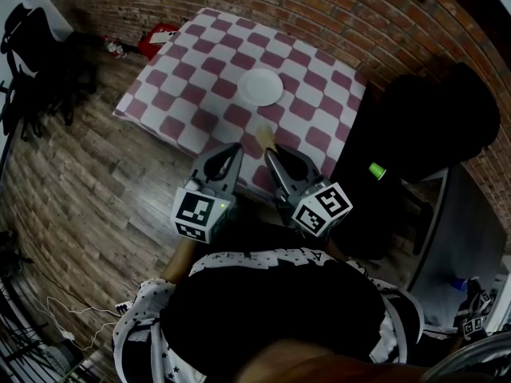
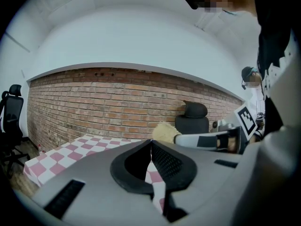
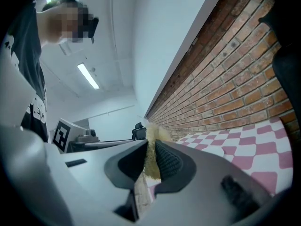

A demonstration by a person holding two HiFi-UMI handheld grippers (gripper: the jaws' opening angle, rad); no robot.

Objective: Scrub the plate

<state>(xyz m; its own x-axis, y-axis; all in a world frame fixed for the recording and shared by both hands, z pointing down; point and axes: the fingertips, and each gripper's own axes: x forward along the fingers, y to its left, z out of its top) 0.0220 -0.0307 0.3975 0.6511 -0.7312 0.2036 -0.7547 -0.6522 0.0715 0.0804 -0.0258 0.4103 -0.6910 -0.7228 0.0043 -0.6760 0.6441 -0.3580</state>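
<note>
1. Where the checkered table (image 1: 184,62) stands in the head view, the plate (image 1: 261,87) lies flat near its centre: round, plain white.
2. The plate sits at 12 o'clock of both grippers, well apart from them.
3. The right gripper (image 1: 270,152) clamps a yellow sponge (image 1: 266,140). The left gripper (image 1: 236,147) has its jaws together on nothing.
4. A black chair (image 1: 431,118) stands at 3 o'clock of the table.
5. The right gripper view shows the sponge pinched thin between ribbed pads. Only the head view shows the plate.
</note>
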